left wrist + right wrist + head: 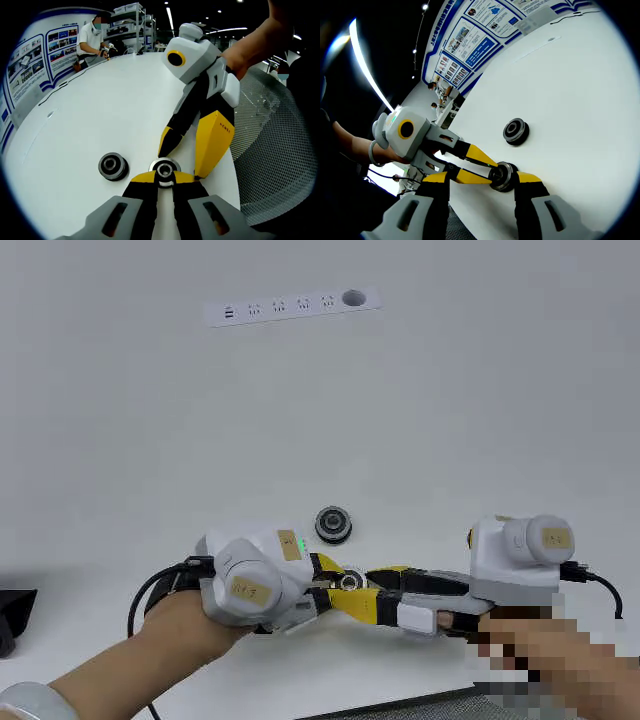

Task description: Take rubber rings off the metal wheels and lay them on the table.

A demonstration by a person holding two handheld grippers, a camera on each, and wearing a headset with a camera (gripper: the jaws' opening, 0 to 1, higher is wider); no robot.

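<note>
Low at the centre of the head view, the held wheel (350, 582) sits clamped in the closed jaws of the left gripper (165, 178). Its flat face is turned back toward that gripper's camera. The right gripper (484, 177) meets it nose to nose from the frame's right. Its jaws are spread wide and straddle the wheel's rim, one tip touching or just beside it, so the right one looks placed to peel. Whether the rubber ring remains on this wheel I cannot tell. A second wheel (333, 524), dark-banded, lies flat on the white table (420, 440) just beyond, apart from both grippers. A power strip (292, 306) lies in the upper part of the frame.
</note>
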